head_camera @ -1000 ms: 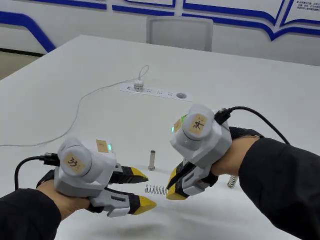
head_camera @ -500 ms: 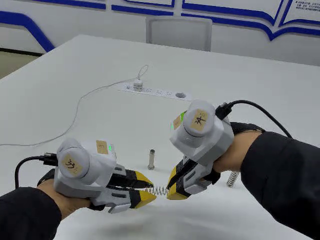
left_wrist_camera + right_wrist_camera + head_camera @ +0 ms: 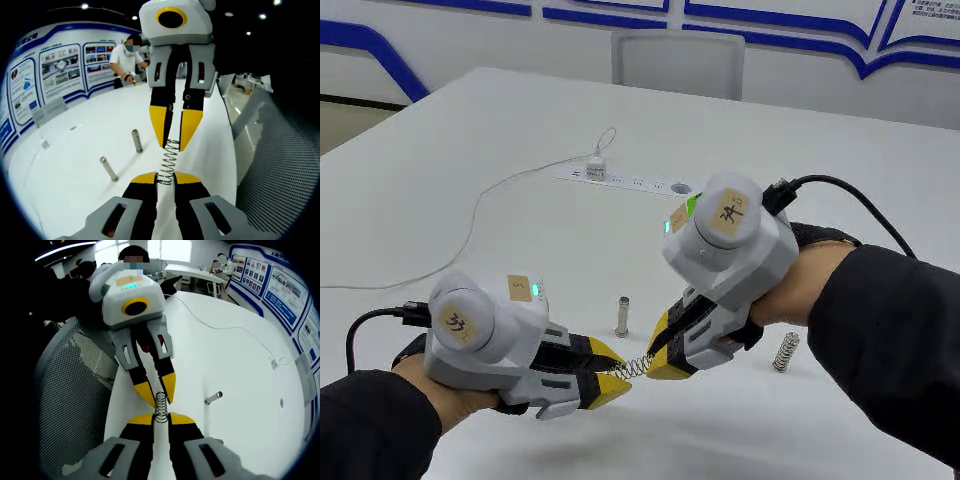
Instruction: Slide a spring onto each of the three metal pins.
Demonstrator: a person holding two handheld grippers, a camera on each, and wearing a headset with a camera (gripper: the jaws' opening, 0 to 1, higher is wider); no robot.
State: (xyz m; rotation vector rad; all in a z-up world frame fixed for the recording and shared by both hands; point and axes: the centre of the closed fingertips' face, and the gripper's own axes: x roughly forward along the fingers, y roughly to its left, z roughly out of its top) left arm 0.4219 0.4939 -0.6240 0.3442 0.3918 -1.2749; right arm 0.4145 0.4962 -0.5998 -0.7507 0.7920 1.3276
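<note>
**Spring held at both ends, above the table**

- Left gripper [image 3: 620,373]: low, in front of the person, pointing right. Jaws narrow, pinched on one end of the spring [image 3: 635,366].
- Right gripper [image 3: 659,354]: angled down and to the left, tip to tip with the left one. Jaws also narrow, closed on the other end of the spring.
- Spring: spans the small gap between the two sets of yellow tips, coils in the open. Both gripper views show it running straight from that view's own jaws into the facing gripper's jaws. It looks lifted off the table [image 3: 520,250], not lying on it.
- Pin [image 3: 623,316]: upright on the table, bare, just behind the held spring.
- Second spring [image 3: 785,351]: stands slightly tilted on the table to the right, beside the person's right sleeve. Cannot tell whether a pin is inside it.
- In the left gripper view the pin and the second spring stand left of the grippers, apart from each other.
- Power strip [image 3: 635,184]: farther back on the table, with a thin cable trailing off to the left.
</note>
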